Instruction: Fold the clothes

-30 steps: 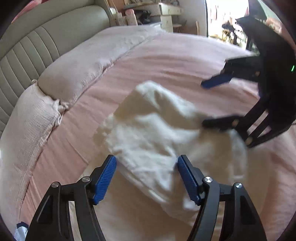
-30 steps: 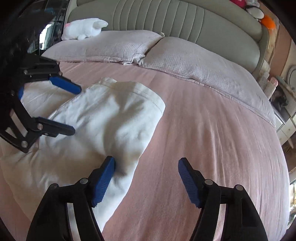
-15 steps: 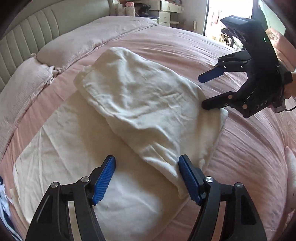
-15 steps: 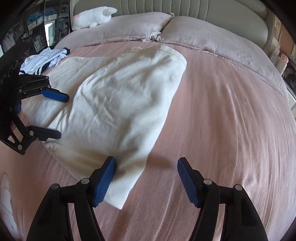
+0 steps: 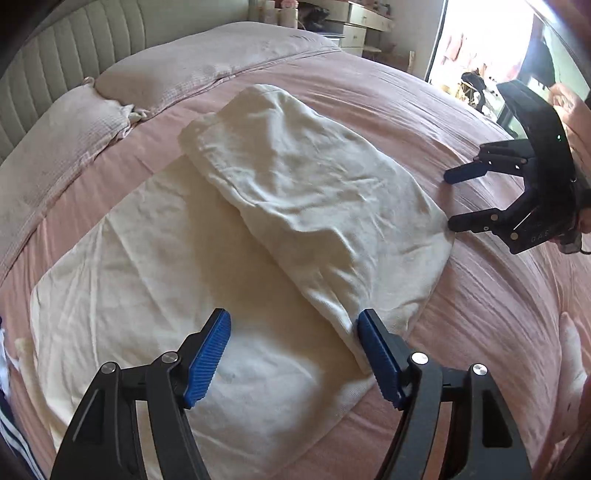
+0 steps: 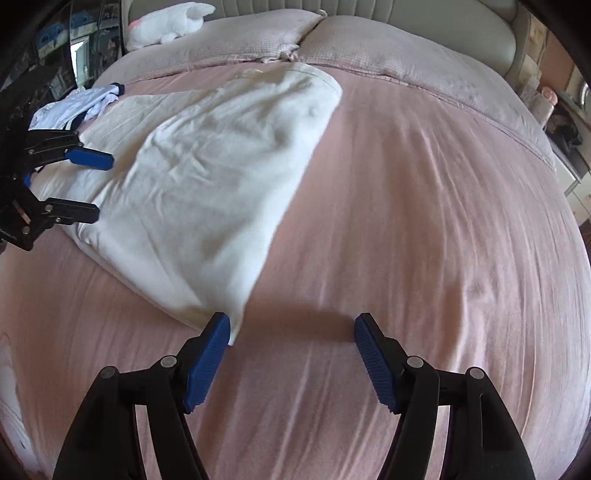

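Left wrist view, items from left to right: pillows (image 5: 74, 147) by the headboard; cream garment (image 5: 295, 206) flat on the pink bedspread (image 5: 480, 295), one half laid over the other in a long diagonal flap; my left tongs (image 5: 293, 354), jaws apart, nothing between the pads, hovering over the near end of that flap, the right pad just beside its corner; my right tongs (image 5: 452, 199) at the far right, jaws apart and empty, close to the garment's right edge.

Right wrist view, same order: blue-and-white clothing (image 6: 74, 105) in a heap at the far left; left tongs (image 6: 94, 186) over the garment's (image 6: 221, 173) left side; white soft toy (image 6: 166, 22) on the pillows (image 6: 332, 44); right tongs (image 6: 291, 350) over bare bedspread (image 6: 424, 221), the left pad just beside the garment's near corner.

Step in hand, as I judge it: one fold made, the next not begun. To do it well: take both near corners through all layers; lift together and evenly; carry towards the pillows so the edges meet square; keep the lower layer from dragging; let go only once the cloth lies flat.
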`<action>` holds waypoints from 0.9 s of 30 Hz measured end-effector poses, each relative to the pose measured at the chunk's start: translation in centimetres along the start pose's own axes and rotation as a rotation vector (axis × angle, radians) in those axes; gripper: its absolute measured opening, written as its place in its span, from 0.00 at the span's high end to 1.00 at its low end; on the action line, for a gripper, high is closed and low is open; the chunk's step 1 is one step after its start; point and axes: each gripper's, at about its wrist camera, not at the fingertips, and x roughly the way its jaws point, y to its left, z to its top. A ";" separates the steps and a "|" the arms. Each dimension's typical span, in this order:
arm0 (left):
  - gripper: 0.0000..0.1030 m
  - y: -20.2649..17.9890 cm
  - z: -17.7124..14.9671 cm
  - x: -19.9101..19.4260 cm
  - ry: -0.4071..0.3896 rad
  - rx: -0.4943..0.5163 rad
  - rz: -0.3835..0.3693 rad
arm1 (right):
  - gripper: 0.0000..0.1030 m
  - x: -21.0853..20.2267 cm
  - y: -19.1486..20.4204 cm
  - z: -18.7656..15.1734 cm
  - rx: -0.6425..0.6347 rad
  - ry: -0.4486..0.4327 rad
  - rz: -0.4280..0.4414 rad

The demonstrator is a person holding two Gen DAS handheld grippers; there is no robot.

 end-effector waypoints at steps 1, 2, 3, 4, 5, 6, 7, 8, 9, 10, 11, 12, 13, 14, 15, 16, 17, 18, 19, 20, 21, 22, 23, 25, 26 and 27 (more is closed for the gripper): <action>0.32 0.1 0.1 -0.3 -0.016 -0.023 -0.021 | 0.34 -0.3 -0.3 -0.1 0.017 -0.005 -0.032; 0.32 0.0 0.3 -0.3 -0.028 -0.038 -0.040 | 0.34 -0.7 -0.6 -0.2 0.038 -0.032 -0.018; 0.32 -0.1 0.4 -0.2 -0.040 -0.052 -0.058 | 0.34 -1.1 -0.7 -0.1 0.067 -0.059 0.011; 0.32 -0.3 0.4 0.3 -0.021 -0.043 -0.042 | 0.34 -1.1 -0.5 0.1 0.086 -0.070 0.041; 0.31 -0.6 0.0 1.3 0.026 -0.013 0.000 | 0.33 -1.0 -0.3 0.3 0.102 -0.078 0.069; 0.31 -0.9 -0.5 1.5 0.019 0.026 0.018 | 0.33 -0.6 0.2 0.4 0.089 -0.066 0.085; 0.31 -1.0 -0.9 1.2 0.008 0.032 0.020 | 0.33 -0.5 0.3 0.3 0.075 -0.053 0.077; 0.31 -1.0 -1.1 0.8 -0.003 0.034 0.022 | 0.33 -0.3 0.4 0.2 0.061 -0.040 0.070; 0.31 -0.7 -1.3 0.3 -0.007 0.013 0.013 | 0.33 -0.2 0.5 0.1 0.047 -0.027 0.062; 0.31 -0.3 -1.5 -0.5 -0.010 -0.018 0.004 | 0.32 -0.1 0.6 0.0 0.032 -0.014 0.054; 0.32 0.3 -1.9 -1.3 -0.020 -0.046 0.000 | 0.33 0.0 0.7 0.0 0.021 -0.002 0.047; 0.32 0.7 -2.4 -2.3 -0.042 -0.067 0.021 | 0.33 -0.5 0.2 0.1 0.032 -0.002 0.048; 0.32 1.1 -3.2 -3.3 -0.069 -0.088 0.083 | 0.33 -1.2 0.0 0.5 0.034 -0.027 0.061; 0.32 1.6 -4.0 -4.4 -0.094 -0.117 0.182 | 0.33 -1.9 -0.2 0.9 0.035 -0.054 0.076; 0.32 2.3 -4.9 -5.4 -0.105 -0.159 0.274 | 0.33 -2.6 0.0 1.6 0.021 -0.088 0.115; 0.32 3.5 -6.2 -6.2 -0.107 -0.236 0.311 | 0.33 -3.2 0.7 2.6 -0.008 -0.123 0.145; 0.32 4.7 -7.5 -7.1 -0.108 -0.319 0.339 | 0.32 -3.7 1.5 3.7 -0.039 -0.157 0.176; 0.32 5.9 -8.8 -7.9 -0.109 -0.402 0.367 | 0.31 -4.0 2.8 4.9 -0.082 -0.178 0.211; 0.32 7.6 -10.7 -8.7 -0.103 -0.512 0.373 | 0.31 -4.2 4.2 6.1 -0.125 -0.199 0.245; 0.32 8.9 -12.6 -9.3 -0.095 -0.622 0.378 | 0.31 -4.3 5.5 7.4 -0.169 -0.216 0.278; 0.32 10.2 -14.4 -9.8 -0.087 -0.732 0.383 | 0.31 -3.7 6.9 9.3 -0.218 -0.202 0.297; 0.32 11.0 -16.0 -10.2 -0.081 -0.809 0.377 | 0.31 -3.4 8.3 11.0 -0.261 -0.190 0.309; 0.32 11.4 -17.2 -10.6 -0.080 -0.853 0.385 | 0.31 -3.3 9.8 12.2 -0.301 -0.184 0.337; 0.32 11.8 -18.7 -11.0 -0.078 -0.892 0.412 | 0.31 -2.6 12.6 14.6 -0.369 -0.167 0.427; 0.32 11.9 -19.1 -11.2 -0.085 -0.907 0.403 | 0.31 -2.1 14.0 15.5 -0.412 -0.144 0.456; 0.32 12.0 -19.5 -11.3 -0.094 -0.922 0.390 | 0.31 -1.6 15.5 16.5 -0.457 -0.121 0.482</action>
